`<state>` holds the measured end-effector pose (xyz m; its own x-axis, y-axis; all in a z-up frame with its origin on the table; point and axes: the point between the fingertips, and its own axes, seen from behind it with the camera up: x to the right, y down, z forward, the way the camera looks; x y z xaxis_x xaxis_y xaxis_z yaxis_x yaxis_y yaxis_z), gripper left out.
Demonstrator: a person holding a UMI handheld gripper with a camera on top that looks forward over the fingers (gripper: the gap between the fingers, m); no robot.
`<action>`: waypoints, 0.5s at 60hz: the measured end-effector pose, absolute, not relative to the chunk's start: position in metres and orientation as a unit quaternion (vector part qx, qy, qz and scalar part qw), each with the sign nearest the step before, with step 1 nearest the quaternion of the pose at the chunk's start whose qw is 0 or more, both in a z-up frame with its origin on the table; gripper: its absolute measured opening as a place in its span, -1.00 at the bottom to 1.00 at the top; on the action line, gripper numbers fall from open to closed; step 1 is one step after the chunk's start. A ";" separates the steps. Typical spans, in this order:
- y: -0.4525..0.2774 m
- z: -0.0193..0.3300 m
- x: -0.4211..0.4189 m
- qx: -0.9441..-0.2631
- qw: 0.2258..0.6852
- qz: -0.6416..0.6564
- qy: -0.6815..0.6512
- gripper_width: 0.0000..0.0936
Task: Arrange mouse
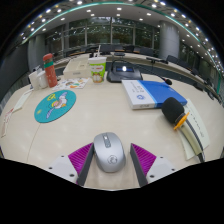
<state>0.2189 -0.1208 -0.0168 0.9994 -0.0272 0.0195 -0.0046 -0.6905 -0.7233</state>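
Note:
A grey wireless mouse (pixel 109 151) lies between my two fingers on the beige table (pixel 110 115). My gripper (pixel 111 148) is closed on its sides, with the purple pads (pixel 82 157) touching it at the fingertips. I cannot tell whether the mouse rests on the table or is held just above it. A round teal mouse mat (pixel 55 105) lies on the table beyond the fingers, to the left.
A blue and white book (pixel 152 93) lies ahead to the right. Beside it are a black object with an orange strap (pixel 176 110) and papers (pixel 196 128). Further back stand an orange bottle (pixel 49 70), a green and white cup (pixel 97 69) and a dark device (pixel 124 71).

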 end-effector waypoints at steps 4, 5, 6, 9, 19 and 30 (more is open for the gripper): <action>-0.115 -0.017 0.218 -0.917 0.400 -0.010 -0.006 0.23; -0.113 -0.017 0.218 -0.916 0.401 -0.010 -0.009 0.11; -0.113 -0.016 0.219 -0.915 0.403 -0.013 -0.010 0.05; -0.111 -0.016 0.219 -0.914 0.404 -0.014 -0.016 0.02; -0.109 -0.015 0.221 -0.916 0.400 -0.023 -0.019 -0.19; -0.081 0.040 0.208 -0.902 0.429 -0.049 0.000 -0.23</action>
